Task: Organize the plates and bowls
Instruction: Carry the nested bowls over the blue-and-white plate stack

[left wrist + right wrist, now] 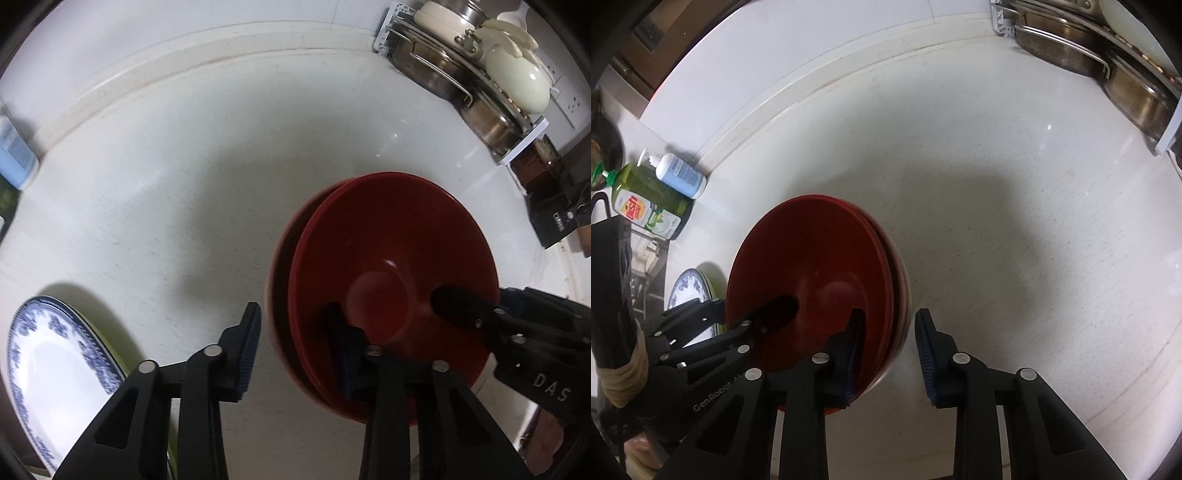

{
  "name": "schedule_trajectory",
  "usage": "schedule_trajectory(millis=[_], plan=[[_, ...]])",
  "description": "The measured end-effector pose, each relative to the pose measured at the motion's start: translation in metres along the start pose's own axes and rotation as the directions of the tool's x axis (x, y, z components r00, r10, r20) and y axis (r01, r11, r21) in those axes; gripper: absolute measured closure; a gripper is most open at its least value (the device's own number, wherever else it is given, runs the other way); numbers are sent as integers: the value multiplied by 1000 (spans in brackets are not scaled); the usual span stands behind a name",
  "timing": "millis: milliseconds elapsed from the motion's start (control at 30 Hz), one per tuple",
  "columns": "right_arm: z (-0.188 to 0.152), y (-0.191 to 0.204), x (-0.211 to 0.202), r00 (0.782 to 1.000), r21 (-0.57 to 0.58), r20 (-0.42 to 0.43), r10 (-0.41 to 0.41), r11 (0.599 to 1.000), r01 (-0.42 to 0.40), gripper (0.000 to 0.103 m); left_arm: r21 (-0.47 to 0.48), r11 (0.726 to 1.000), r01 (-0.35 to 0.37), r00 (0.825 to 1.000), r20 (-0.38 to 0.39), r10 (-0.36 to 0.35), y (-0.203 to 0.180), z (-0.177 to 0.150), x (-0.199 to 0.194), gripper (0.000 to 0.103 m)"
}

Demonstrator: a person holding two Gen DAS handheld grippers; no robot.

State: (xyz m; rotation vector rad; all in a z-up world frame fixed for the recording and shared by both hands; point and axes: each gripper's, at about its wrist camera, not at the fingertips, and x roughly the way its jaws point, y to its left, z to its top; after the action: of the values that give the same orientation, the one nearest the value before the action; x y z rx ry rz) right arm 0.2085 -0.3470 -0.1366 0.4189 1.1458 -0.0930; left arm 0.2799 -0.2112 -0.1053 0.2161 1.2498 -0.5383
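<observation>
White countertop [184,184] carrying two nested red bowls [391,258], nothing inside the top one, plus one blue-patterned plate [55,354] well to their left. Straddling opposite rims with jaws spread, gripping nothing: left gripper [293,347], right gripper [890,350].

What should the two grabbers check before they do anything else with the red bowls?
1. Left gripper straddles the red bowls' near rim, one finger inside: ok.
2. Right gripper straddles the opposite rim: ok.
3. Jaws shut on the rim: not ok, both open.
4. Bowls nested evenly: not ok, top bowl sits offset.
5. Counter beyond the bowls bare: ok.
6. Blue-patterned plate out of the way: ok, off to the left.
</observation>
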Motion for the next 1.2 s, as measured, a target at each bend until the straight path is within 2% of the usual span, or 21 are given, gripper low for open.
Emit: schedule_trajectory(millis=[267, 633, 967, 1200], plan=[[1, 7, 2, 1000, 14, -3, -28, 1000, 28, 78, -59, 998, 30, 999, -21, -31, 1, -1, -2, 75], [2, 20, -8, 1000, 19, 11, -11, 1000, 11, 81, -106, 994, 18, 1000, -12, -19, 10, -10, -17, 75], [1, 63, -14, 1000, -67, 12, 25, 997, -24, 81, -188, 982, 3, 999, 39, 4, 50, -34, -49, 75], [-3, 108, -10, 998, -145, -1, 61, 988, -60, 81, -249, 968, -31, 995, 82, 53, 90, -54, -73, 75]])
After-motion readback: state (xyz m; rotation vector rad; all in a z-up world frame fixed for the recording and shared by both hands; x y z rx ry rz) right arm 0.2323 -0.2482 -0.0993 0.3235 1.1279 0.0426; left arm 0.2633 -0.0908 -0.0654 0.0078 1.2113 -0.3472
